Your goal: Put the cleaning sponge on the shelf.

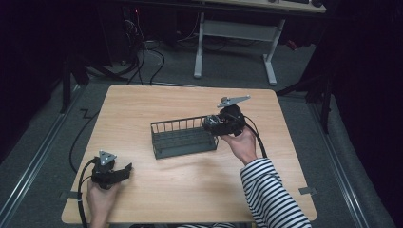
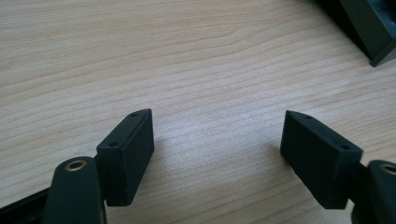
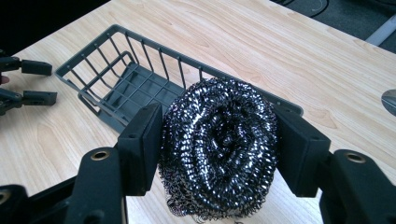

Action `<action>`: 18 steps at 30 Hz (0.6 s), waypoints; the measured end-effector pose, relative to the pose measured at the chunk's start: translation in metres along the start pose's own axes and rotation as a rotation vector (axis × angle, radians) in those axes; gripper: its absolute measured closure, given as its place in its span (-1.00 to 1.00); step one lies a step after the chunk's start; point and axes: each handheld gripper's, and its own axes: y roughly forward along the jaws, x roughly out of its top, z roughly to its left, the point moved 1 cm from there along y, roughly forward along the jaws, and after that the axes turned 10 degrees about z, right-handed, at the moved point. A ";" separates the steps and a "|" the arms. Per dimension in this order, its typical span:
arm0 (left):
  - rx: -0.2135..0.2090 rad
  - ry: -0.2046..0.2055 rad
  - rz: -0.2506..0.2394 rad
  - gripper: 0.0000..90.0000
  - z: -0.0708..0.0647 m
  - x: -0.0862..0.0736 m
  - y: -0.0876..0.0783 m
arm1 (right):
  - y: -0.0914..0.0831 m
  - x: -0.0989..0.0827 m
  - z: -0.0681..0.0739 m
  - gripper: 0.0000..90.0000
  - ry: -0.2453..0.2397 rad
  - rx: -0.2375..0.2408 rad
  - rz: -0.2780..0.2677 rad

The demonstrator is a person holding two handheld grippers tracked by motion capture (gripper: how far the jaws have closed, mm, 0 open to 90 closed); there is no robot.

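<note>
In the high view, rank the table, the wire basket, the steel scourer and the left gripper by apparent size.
1. table
2. wire basket
3. left gripper
4. steel scourer, though the right gripper hides part of it, so its place below the left gripper is unsure.

No readable text, labels, brands, numbers or signs anywhere in the three views.
</note>
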 end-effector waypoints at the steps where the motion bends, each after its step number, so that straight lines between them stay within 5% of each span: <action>1: 0.000 0.000 0.000 -0.42 0.000 0.000 0.000 | 0.002 0.001 0.000 -0.13 0.003 0.002 0.004; 18: 0.000 0.000 0.000 -0.42 0.000 0.000 0.000 | 0.024 0.013 -0.004 -0.13 0.021 -0.006 0.045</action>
